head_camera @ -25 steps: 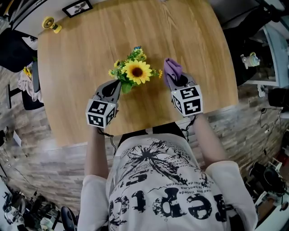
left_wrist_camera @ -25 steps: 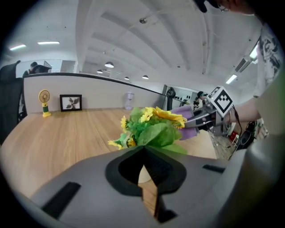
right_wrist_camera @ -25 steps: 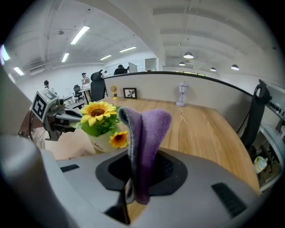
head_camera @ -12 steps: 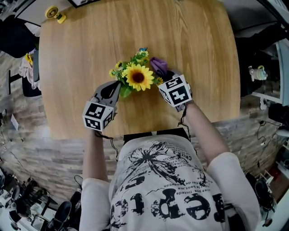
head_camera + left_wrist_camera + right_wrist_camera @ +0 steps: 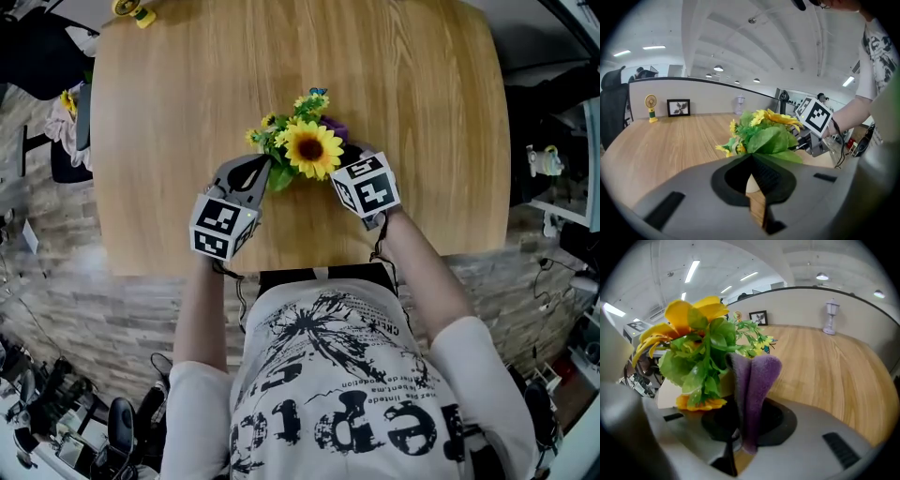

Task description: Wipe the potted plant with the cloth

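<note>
The potted plant (image 5: 312, 148), a big sunflower over green leaves, stands near the table's front edge. Its cream pot (image 5: 752, 185) shows just behind my left gripper (image 5: 751, 159), which is shut with its tips at the lowest leaves (image 5: 771, 140). Whether a leaf is pinched I cannot tell. In the head view the left gripper (image 5: 266, 167) comes in from the plant's left. My right gripper (image 5: 736, 434) is shut on a folded purple cloth (image 5: 752, 380). The cloth (image 5: 336, 126) stands up against the leaves on the plant's right side. The right gripper (image 5: 345, 157) is partly hidden by the sunflower.
The round wooden table (image 5: 187, 103) reaches far beyond the plant. A framed picture (image 5: 678, 107) and a small yellow figure (image 5: 650, 108) stand at its far edge, and a small white lamp-shaped ornament (image 5: 829, 316) stands further along. The person's body is close to the front edge.
The right gripper has moved left and down with the cloth, from beside the plant to against its leaves under the sunflower. The left gripper has stayed at the plant.
</note>
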Demonstrator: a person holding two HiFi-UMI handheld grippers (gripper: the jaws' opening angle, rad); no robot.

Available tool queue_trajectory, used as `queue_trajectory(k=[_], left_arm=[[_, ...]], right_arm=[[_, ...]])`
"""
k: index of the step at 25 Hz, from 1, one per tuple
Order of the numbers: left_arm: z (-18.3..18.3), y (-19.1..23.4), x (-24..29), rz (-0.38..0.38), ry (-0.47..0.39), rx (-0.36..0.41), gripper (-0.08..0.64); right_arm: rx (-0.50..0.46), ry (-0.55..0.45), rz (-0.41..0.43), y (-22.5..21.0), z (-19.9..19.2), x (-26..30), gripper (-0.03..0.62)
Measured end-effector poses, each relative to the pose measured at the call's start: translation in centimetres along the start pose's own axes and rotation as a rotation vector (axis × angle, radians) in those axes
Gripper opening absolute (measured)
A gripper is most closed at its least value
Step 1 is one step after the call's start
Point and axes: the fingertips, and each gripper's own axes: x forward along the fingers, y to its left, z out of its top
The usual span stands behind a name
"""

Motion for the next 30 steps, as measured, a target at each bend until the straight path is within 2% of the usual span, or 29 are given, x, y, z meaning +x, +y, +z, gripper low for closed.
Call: queue_trajectory(k=[8,11,17,25,30], left_arm=[[0.1,-0.1,-0.1,0.001,0.003,0.048,0.003],[0.2,-0.3,-0.2,-0.012,0.002,0.085,0.003],[0.2,-0.4,-0.2,-0.054,-0.022,0.112,0.003],[0.1,-0.4,-0.2,-0.069,-0.057,0.105,0.003],[0.2,-0.3,-0.4,-0.084,-0.085,0.069,0.003]], right_arm=[[0.055,0.003,-0.033,1.6,-1.3,-0.8,0.075],[0.085,0.003,-0.041,2.4,-2.1,-1.1,0.075],[0.161,-0.015,-0.050,4.5,-3.4,-1.4,0.075],[0.186,-0.010,-0.018,7.8,-4.0,-1.0,0.075],[0.171,-0.011,-0.053,9.5,-3.4,-0.2,0.077]])
